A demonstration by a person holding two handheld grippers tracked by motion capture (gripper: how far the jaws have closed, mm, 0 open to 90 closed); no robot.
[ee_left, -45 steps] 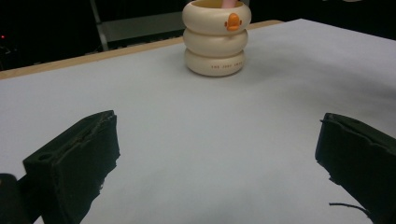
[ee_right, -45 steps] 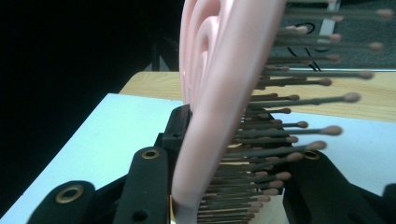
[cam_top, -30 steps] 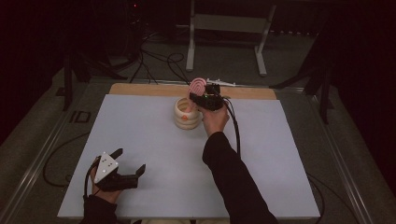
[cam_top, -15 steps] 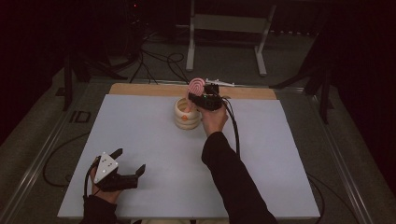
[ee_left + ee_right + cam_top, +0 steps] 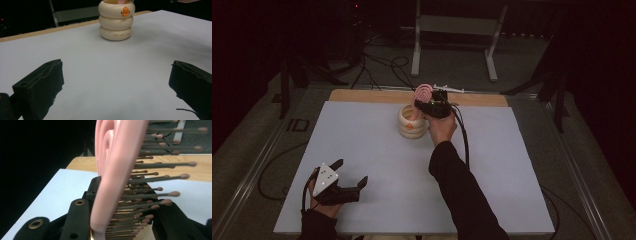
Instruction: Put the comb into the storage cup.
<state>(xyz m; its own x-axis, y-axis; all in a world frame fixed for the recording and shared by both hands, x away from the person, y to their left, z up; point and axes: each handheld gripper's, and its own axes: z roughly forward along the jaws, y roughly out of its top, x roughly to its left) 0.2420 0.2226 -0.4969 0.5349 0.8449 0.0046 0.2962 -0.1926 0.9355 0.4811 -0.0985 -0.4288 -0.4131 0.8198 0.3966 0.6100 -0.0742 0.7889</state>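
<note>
High view, nearest first: the left gripper [image 5: 348, 177] rests low on the white table [image 5: 362, 150], jaws spread wide with nothing between them. Farther up the table, well apart from it, stands the cream ringed holder [image 5: 412, 121] (an orange dot on its side). At the holder's far rim the right gripper [image 5: 424, 102] pinches the pink hairbrush [image 5: 424, 93], whose head rises above the holder, bristles pointing sideways in the right gripper view.

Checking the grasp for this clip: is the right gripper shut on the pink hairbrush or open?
Shut. In the right gripper view, the right gripper has both jaws pressed against the hairbrush.
</note>
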